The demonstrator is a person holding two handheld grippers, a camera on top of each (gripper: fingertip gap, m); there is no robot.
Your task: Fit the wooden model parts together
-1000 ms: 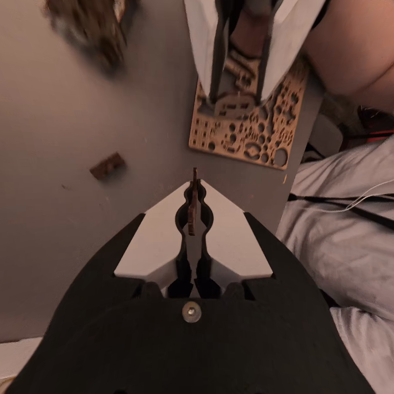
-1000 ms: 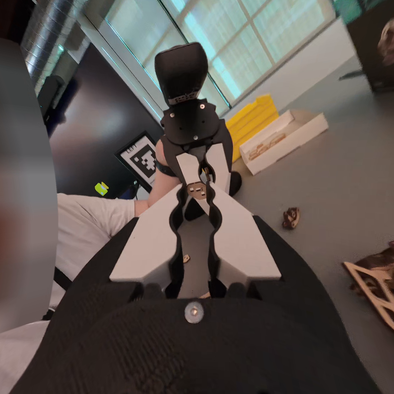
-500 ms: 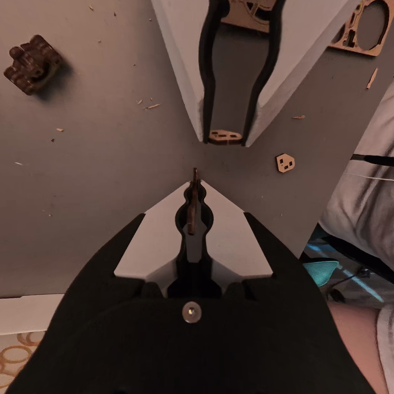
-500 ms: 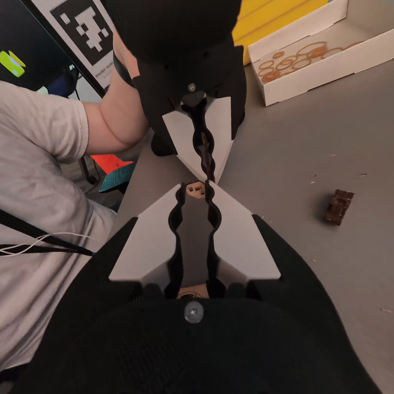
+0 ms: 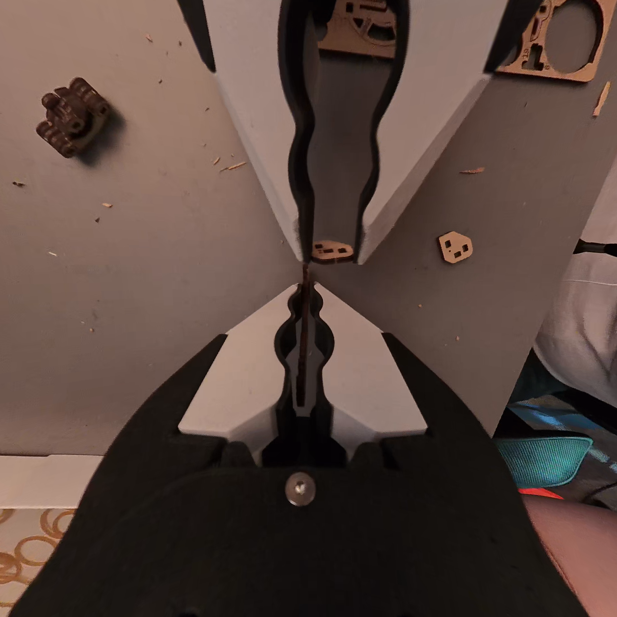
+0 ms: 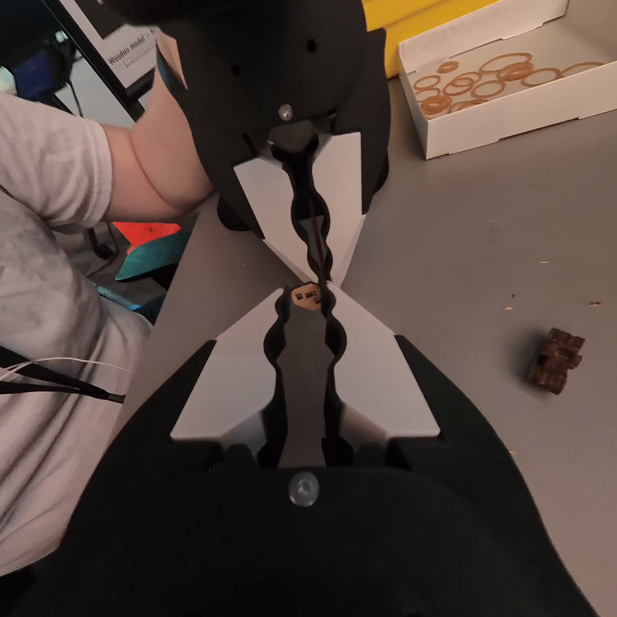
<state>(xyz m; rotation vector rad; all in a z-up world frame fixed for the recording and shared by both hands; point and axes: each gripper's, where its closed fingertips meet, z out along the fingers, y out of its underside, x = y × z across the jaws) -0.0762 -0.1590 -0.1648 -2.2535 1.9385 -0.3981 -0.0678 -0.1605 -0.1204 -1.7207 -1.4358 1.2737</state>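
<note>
On the grey table (image 5: 140, 267) lie a dark assembled wooden block (image 5: 71, 117), a loose pale slotted plate (image 5: 455, 249), a cut-out wooden sheet (image 5: 551, 60) and scattered splinters. A white box (image 6: 500, 133) holds rubber rings (image 6: 484, 83). The left gripper (image 5: 305, 287) is closed on a thin dark wooden strip (image 5: 303, 350), edge-on, its tip protruding. The right gripper (image 6: 305, 293), partly spread, clamps a pale slotted wooden piece (image 6: 305, 296) by its edges. The strip tip meets that piece at its edge, above the table

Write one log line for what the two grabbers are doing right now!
left gripper: shut on thin dark strip | right gripper: shut on slotted plate | strip tip at plate's edge | not visibly seated
</note>
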